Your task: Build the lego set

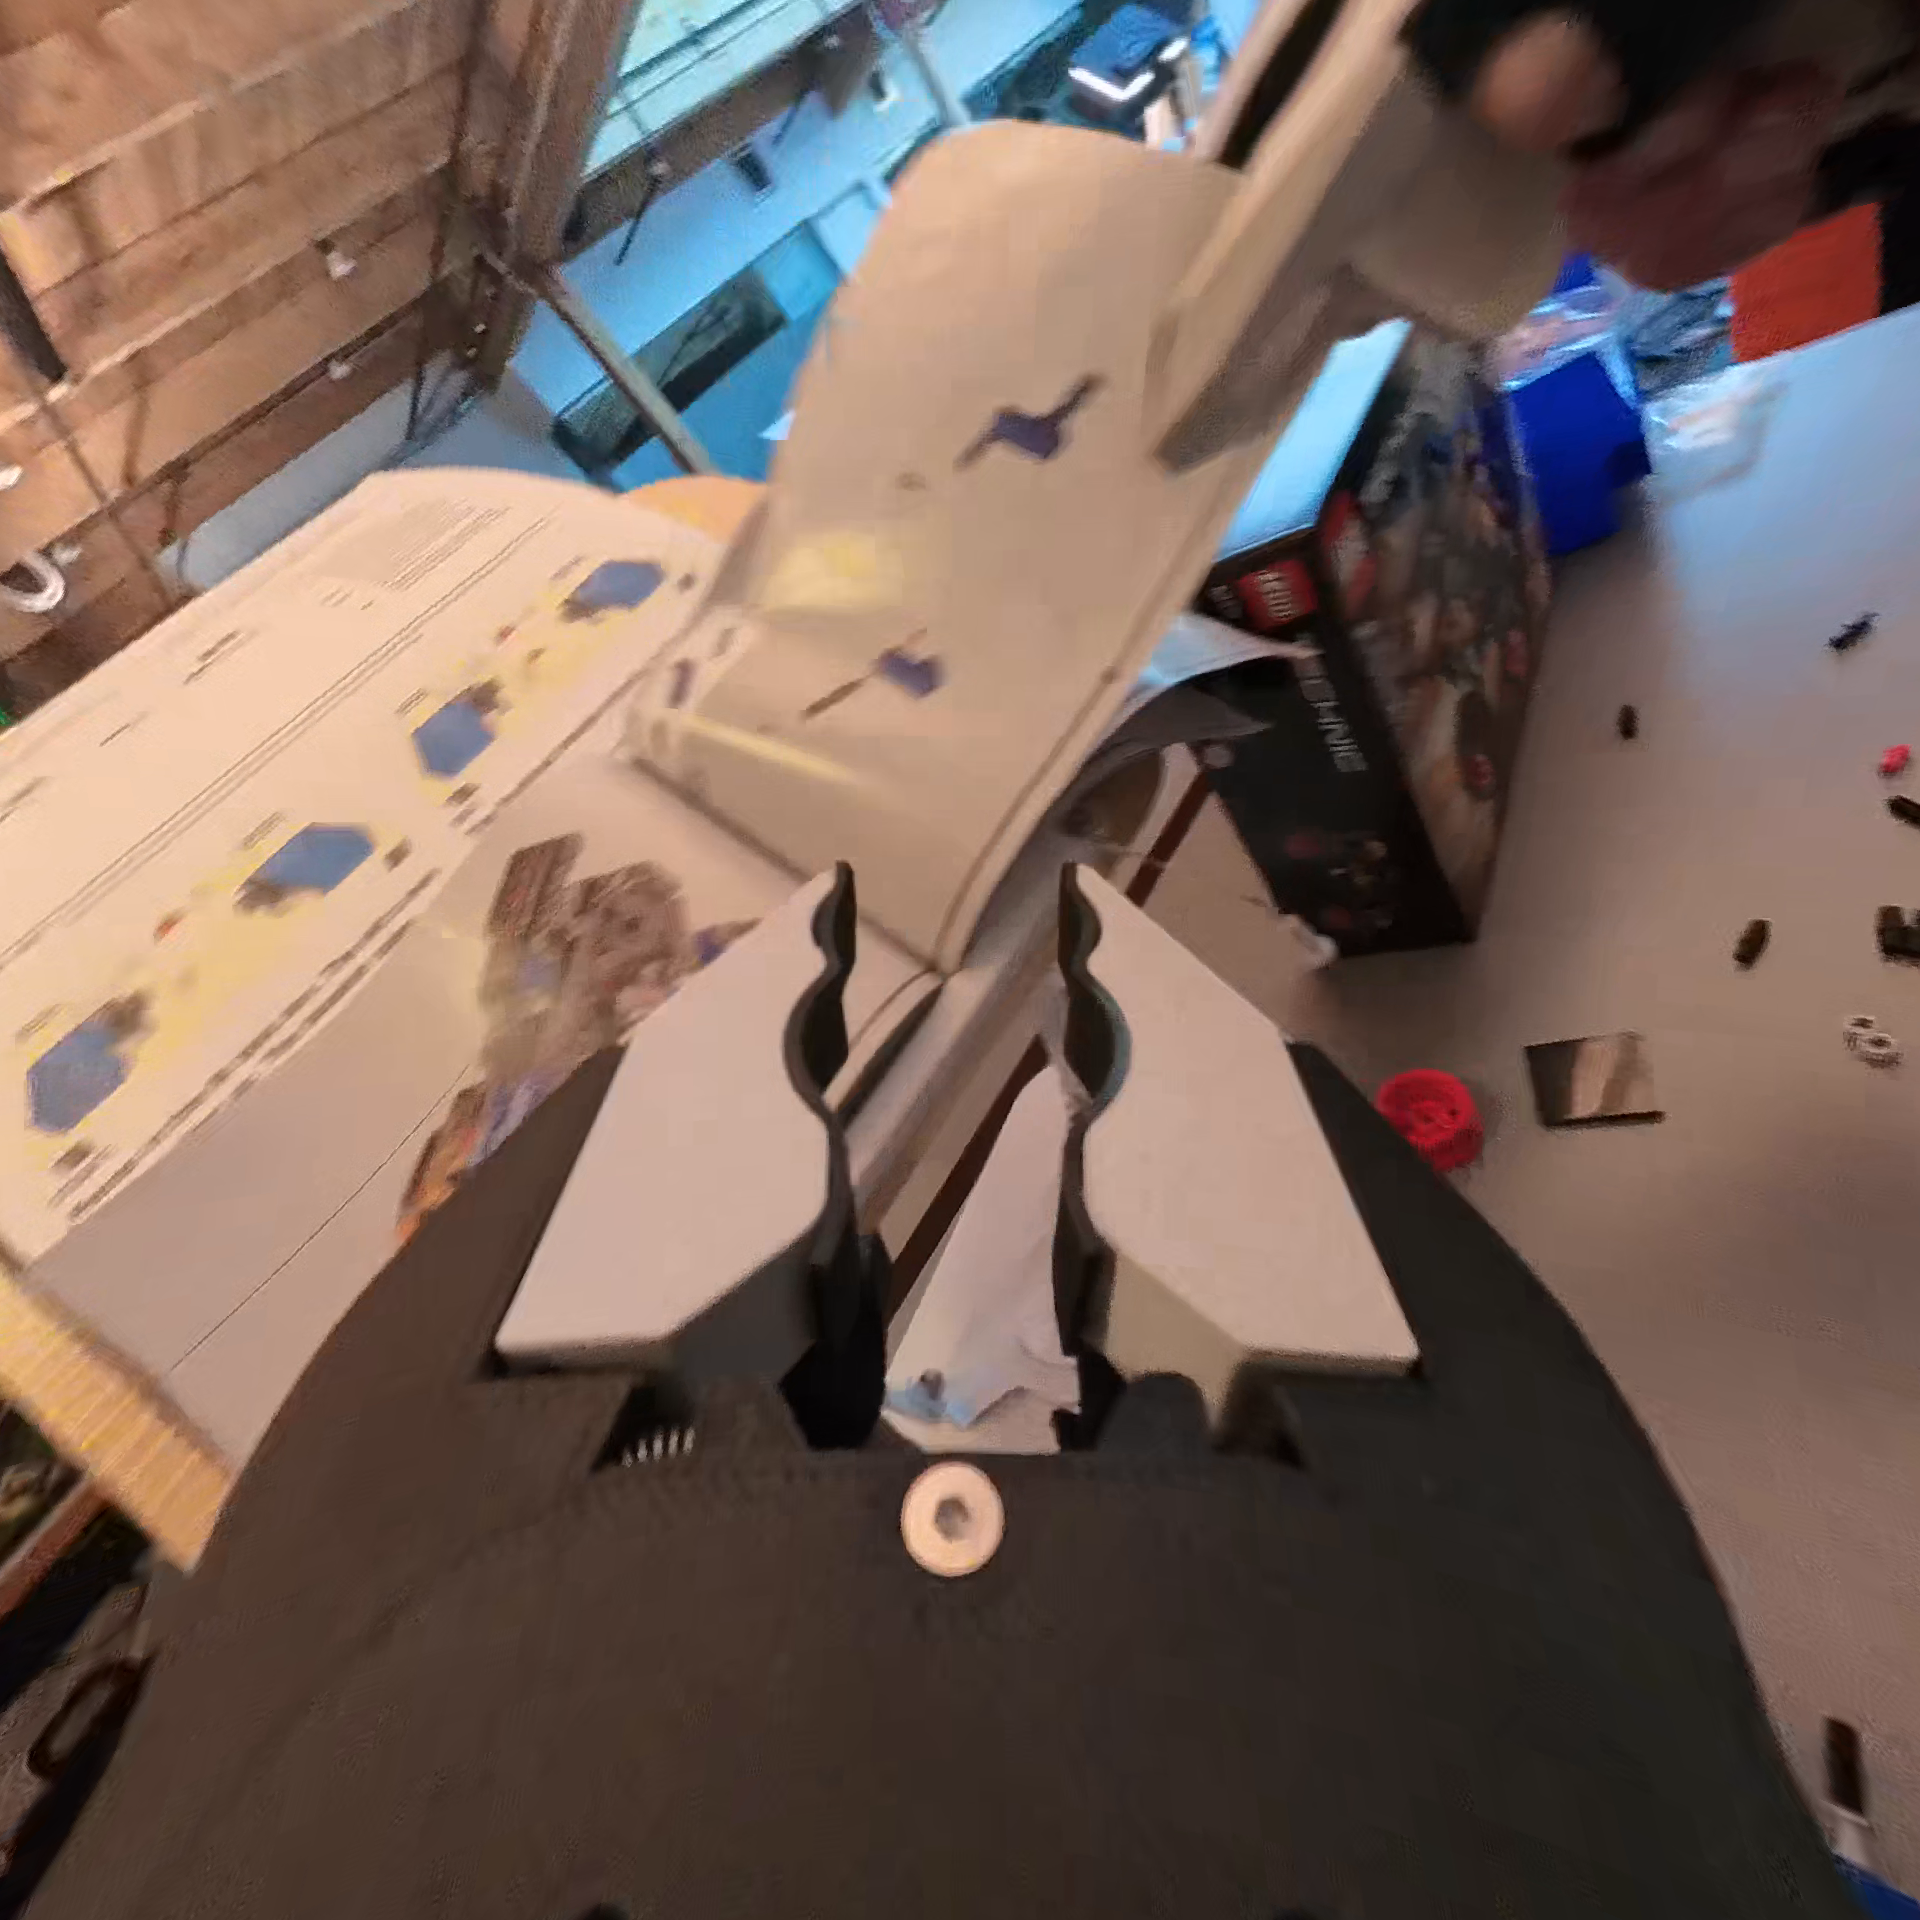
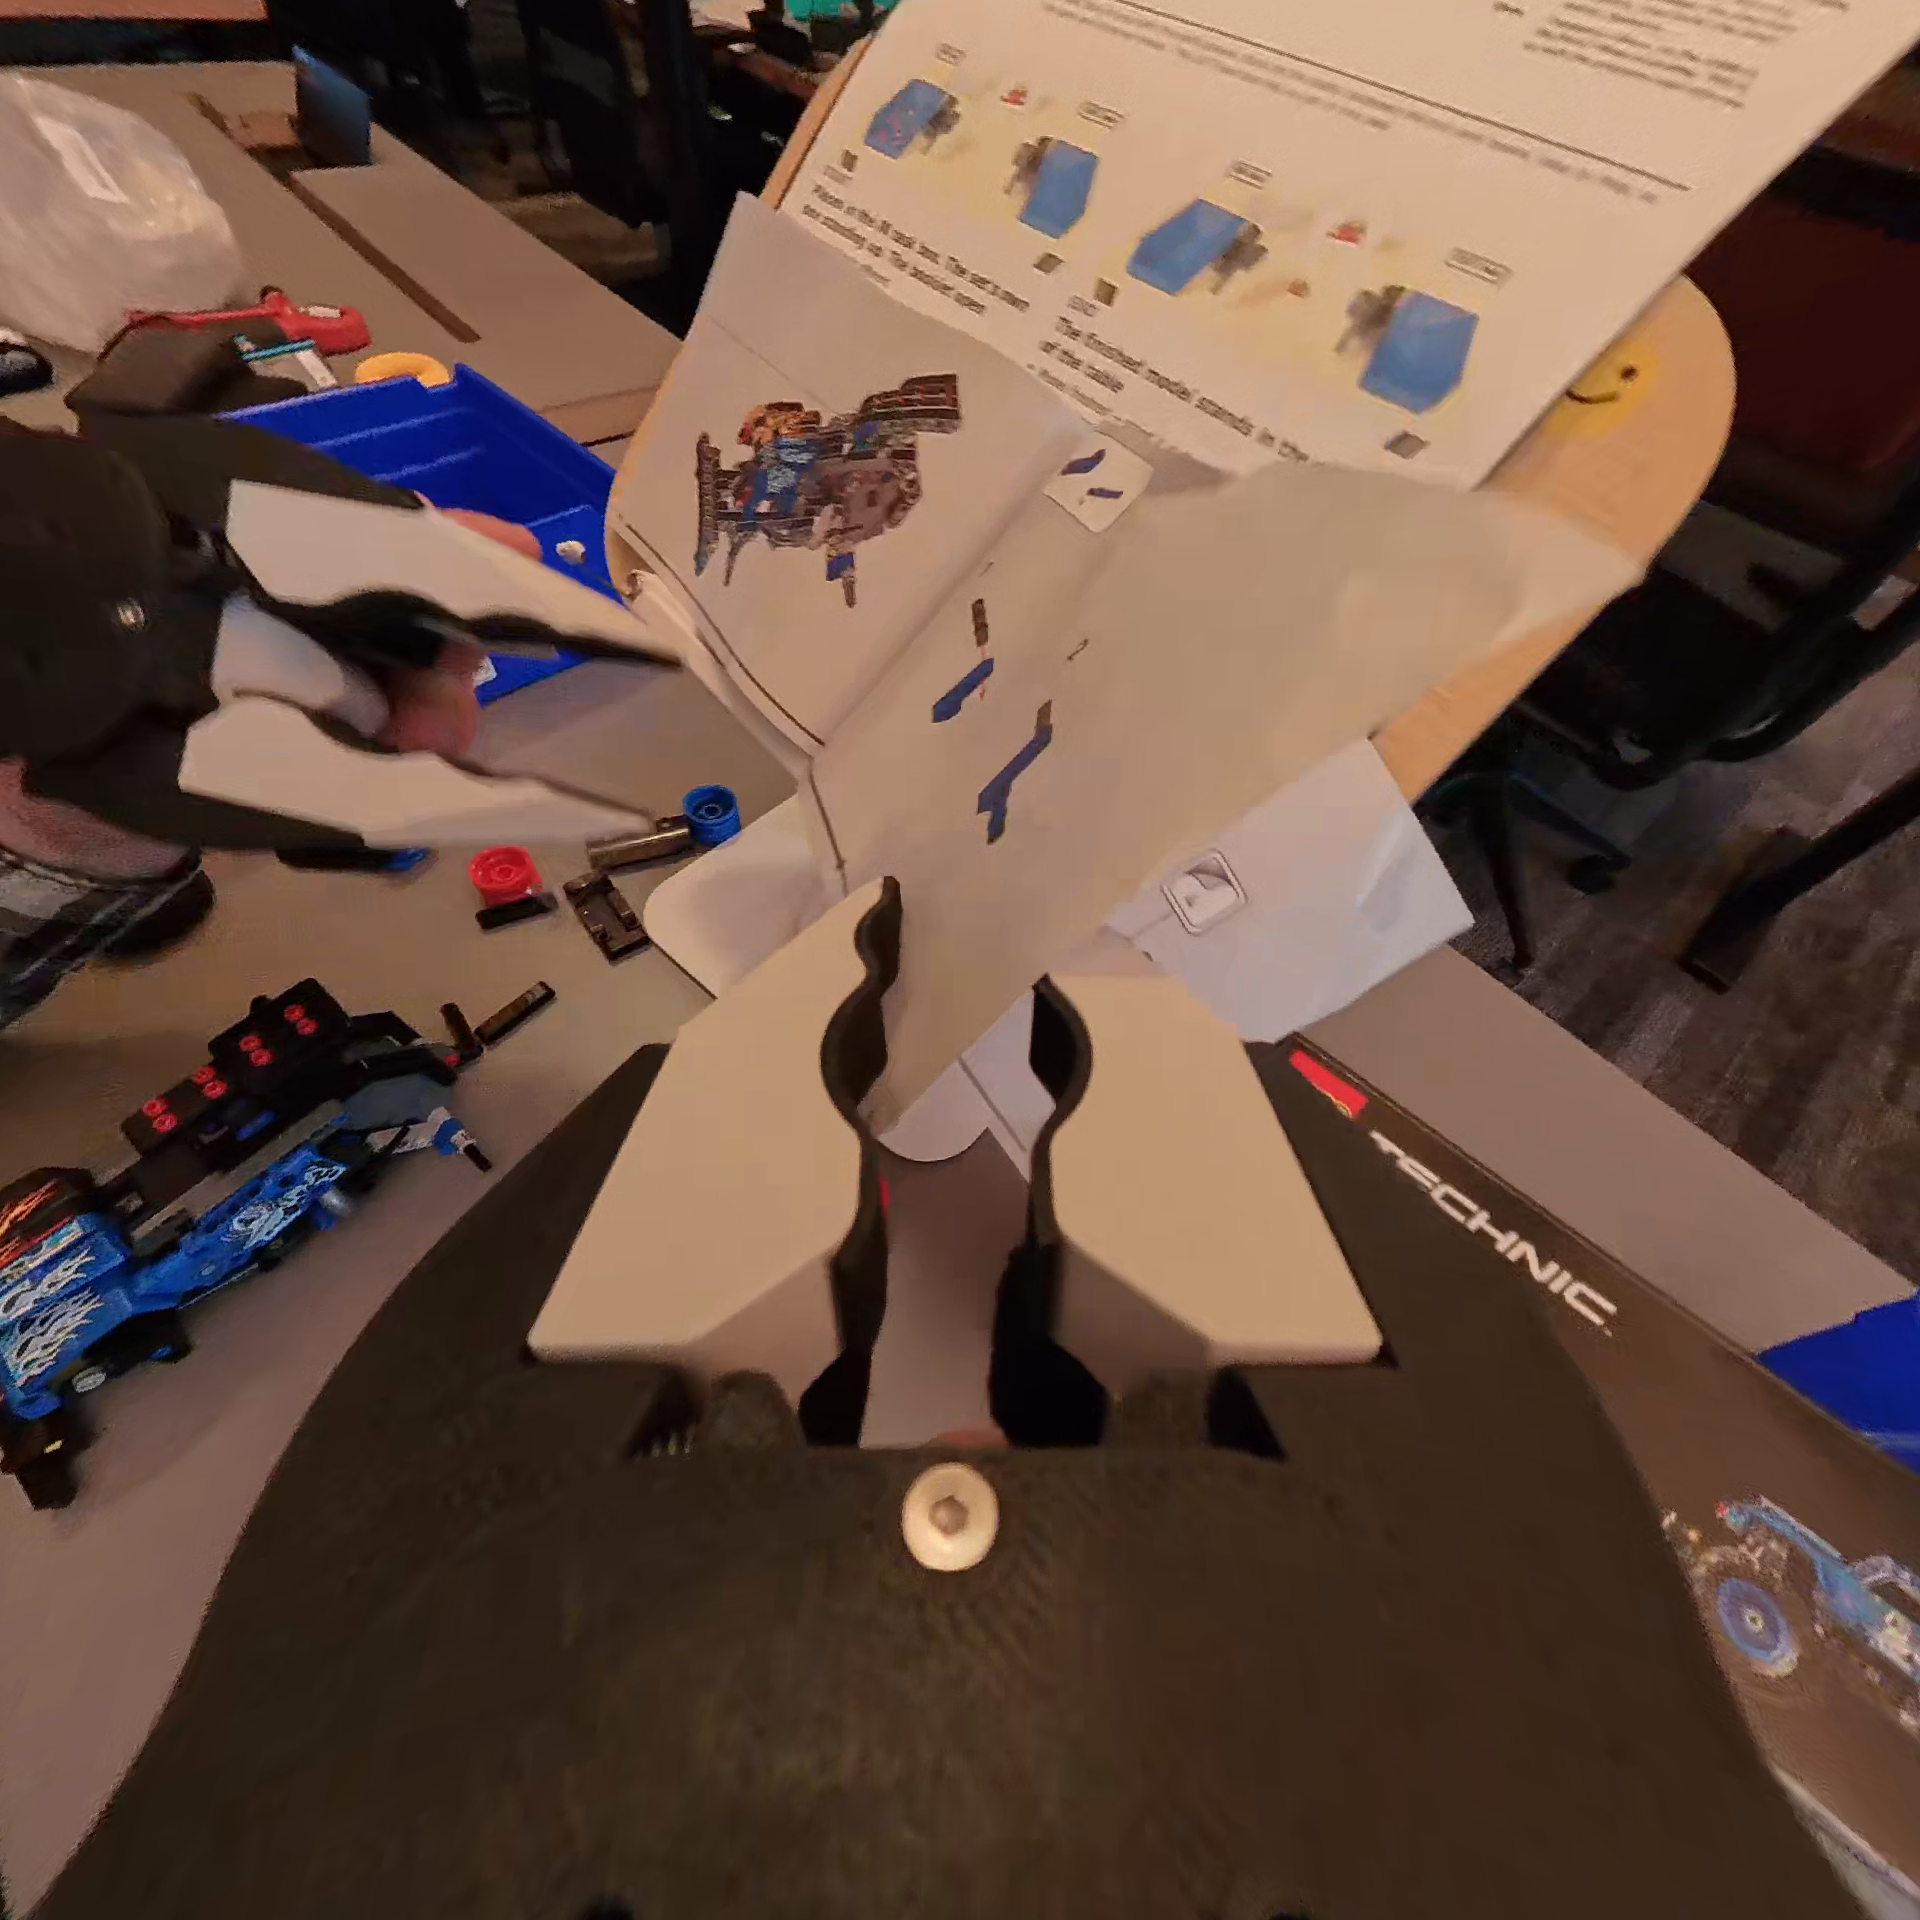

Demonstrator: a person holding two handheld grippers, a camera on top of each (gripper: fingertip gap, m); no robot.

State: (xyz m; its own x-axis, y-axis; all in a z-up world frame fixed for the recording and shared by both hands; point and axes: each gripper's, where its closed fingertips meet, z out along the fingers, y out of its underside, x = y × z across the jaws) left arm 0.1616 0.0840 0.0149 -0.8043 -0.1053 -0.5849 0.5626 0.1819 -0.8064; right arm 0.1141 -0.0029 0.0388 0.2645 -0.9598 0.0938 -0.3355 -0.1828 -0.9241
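Booklet page (image 2: pixel 1039 748) btwn right gripper (image 2: pixel 961 997) fingers, not clamped.

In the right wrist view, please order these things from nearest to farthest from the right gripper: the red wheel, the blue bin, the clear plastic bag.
Measured from the right gripper:
1. Red wheel, on the table to its left.
2. Blue bin, farther back on the left.
3. Clear plastic bag, at the far left corner.

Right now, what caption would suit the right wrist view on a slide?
White-fingered right claw open at a lifted page of the paper instruction booklet; half-built blue toy truck waits on the grey table.
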